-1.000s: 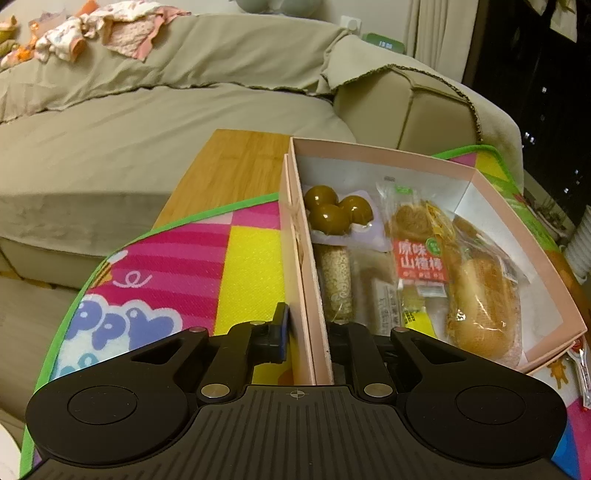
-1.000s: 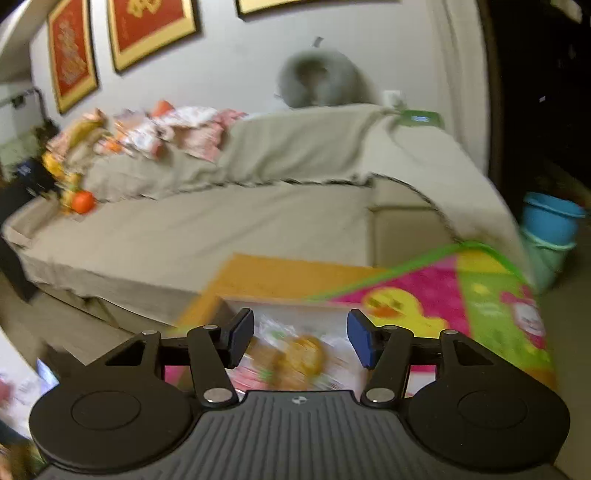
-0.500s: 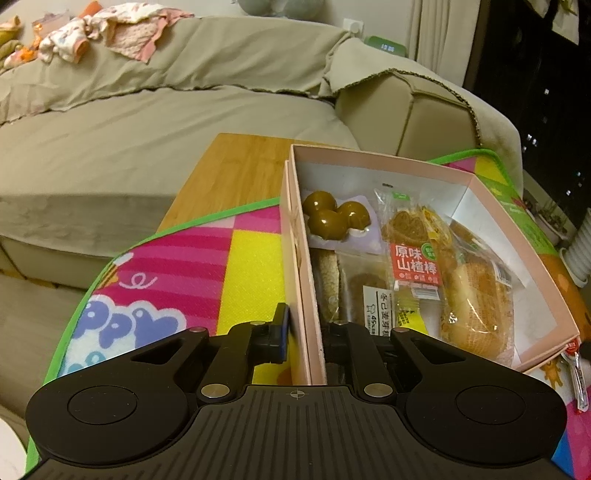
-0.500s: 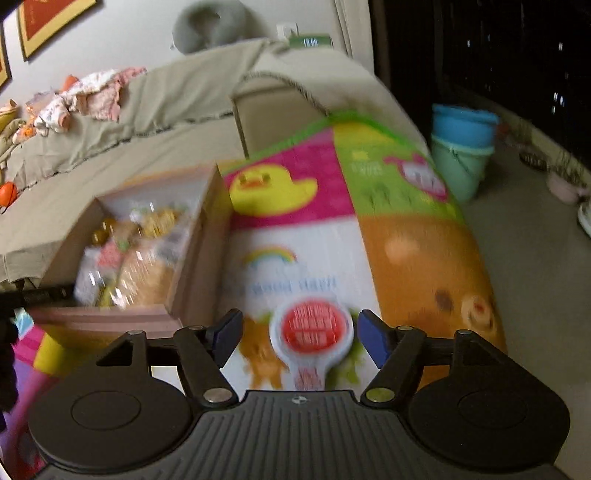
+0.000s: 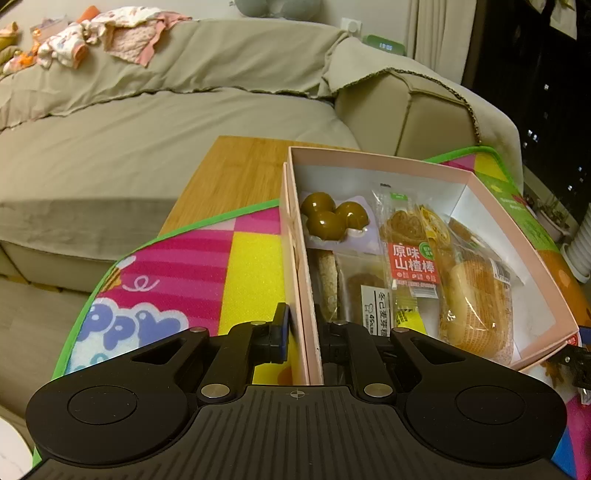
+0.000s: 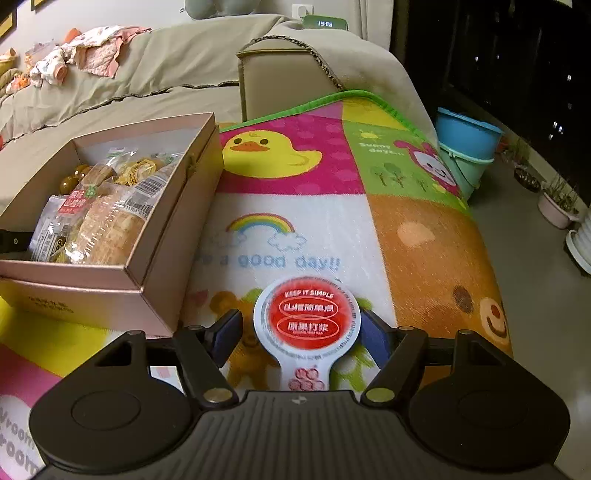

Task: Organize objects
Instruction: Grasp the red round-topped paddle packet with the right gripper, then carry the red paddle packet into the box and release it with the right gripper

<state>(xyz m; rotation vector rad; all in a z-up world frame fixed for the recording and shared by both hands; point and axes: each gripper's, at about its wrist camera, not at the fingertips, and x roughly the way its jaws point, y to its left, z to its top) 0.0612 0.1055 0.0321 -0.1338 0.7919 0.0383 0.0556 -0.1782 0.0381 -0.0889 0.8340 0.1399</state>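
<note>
We see a beige sofa [image 5: 155, 122] behind everything, with a heap of pink and white baby clothes [image 5: 96, 40] on its back and a green digital clock [image 6: 325, 23] beyond its arm. In front of it a bright play mat [image 6: 332, 221] with a yellow duck, a rainbow and a bear lies over a wooden tabletop [image 5: 236, 170]. To the right, on the floor, two buckets are stacked, a blue bucket [image 6: 467, 133] in a teal bucket [image 6: 461, 166], and potted plants sit further along by the dark window. One pink cardboard box [image 5: 369, 162] stands on the mat, open-topped and nested in its lid, holding wrapped snacks: one tray of three glossy brown balls [image 5: 332, 218], one red-labelled hawthorn stick pack [image 5: 413, 258], one wrapped bun [image 5: 476, 306] and a few smaller packets we cannot count. Our left gripper [image 5: 302, 332] is closed on the box's near left wall, one finger outside and one inside. Our right gripper [image 6: 306, 332] stands wide, its fingers either side of a round white snack cup with a red foil lid [image 6: 308, 317], which lies on the mat just right of the box; the right pad looks to touch its rim, the left stays clear.
</note>
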